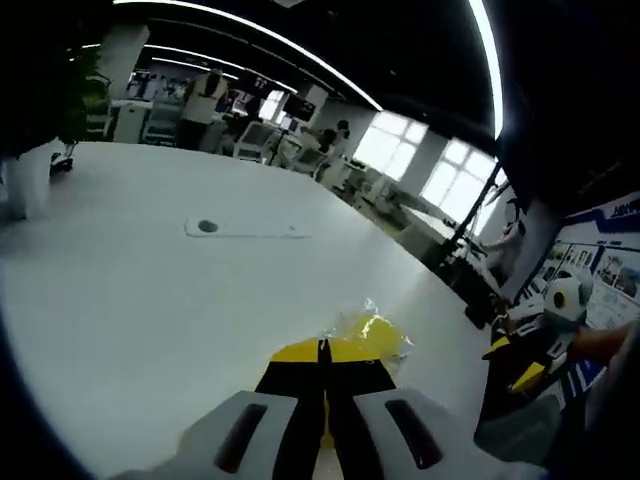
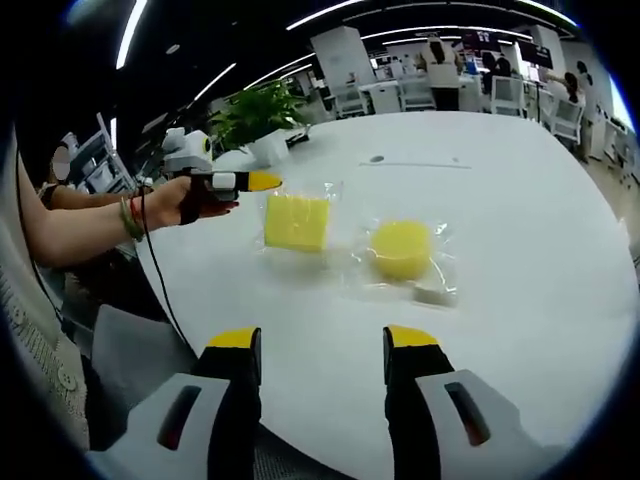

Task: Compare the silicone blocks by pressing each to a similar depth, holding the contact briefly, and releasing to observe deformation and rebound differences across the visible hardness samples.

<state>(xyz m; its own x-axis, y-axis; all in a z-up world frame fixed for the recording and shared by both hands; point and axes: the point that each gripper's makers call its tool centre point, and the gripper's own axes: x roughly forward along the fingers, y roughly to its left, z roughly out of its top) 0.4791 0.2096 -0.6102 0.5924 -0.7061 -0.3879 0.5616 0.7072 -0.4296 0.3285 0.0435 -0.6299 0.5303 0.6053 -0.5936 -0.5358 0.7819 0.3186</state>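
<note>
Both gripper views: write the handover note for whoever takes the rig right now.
Left gripper: shut, empty, held in a hand beside the square yellow block, not touching it.
Right gripper: open, empty, hanging over the white table short of both samples.
Samples: the square block and the round yellow block lie side by side, each in a clear bag.
Done: no sign of pressing visible.
Left: press, hold and release each block, then compare rebound.

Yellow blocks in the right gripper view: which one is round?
The round yellow block is the one farther from the left gripper; the square yellow block lies next to that gripper.
</note>
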